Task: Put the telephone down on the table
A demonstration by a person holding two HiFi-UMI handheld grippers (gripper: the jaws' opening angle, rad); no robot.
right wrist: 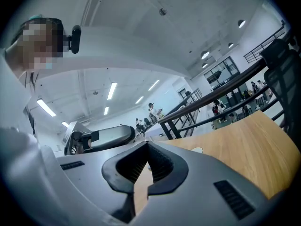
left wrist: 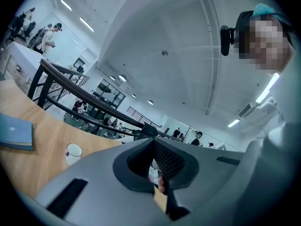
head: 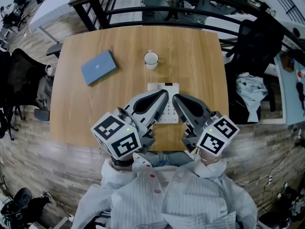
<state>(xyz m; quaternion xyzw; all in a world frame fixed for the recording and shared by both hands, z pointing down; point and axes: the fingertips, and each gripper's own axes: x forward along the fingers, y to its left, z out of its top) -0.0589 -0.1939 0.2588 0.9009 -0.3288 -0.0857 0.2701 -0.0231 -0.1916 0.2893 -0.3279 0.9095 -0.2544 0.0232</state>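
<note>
Wooden table [head: 71, 109] bears the telephone [head: 163, 87], flat near its front edge; task apparently done. Above it the left gripper [head: 165, 94] and right gripper [head: 175, 99] converge, jaws closed and empty, as nothing needs holding.

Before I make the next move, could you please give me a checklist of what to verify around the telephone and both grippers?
1. Telephone down on the table: ok, it lies flat near the front edge.
2. Left gripper empty: ok, jaws together, nothing between them.
3. Right gripper empty: ok, jaws together, nothing between them.
4. Gripper tips clear of the telephone: cannot tell, both overlap it in the head view.
5. Mug out of the way: ok, upright and apart, beyond the telephone.
6. Blue notebook out of the way: ok, far off to the left.
</note>
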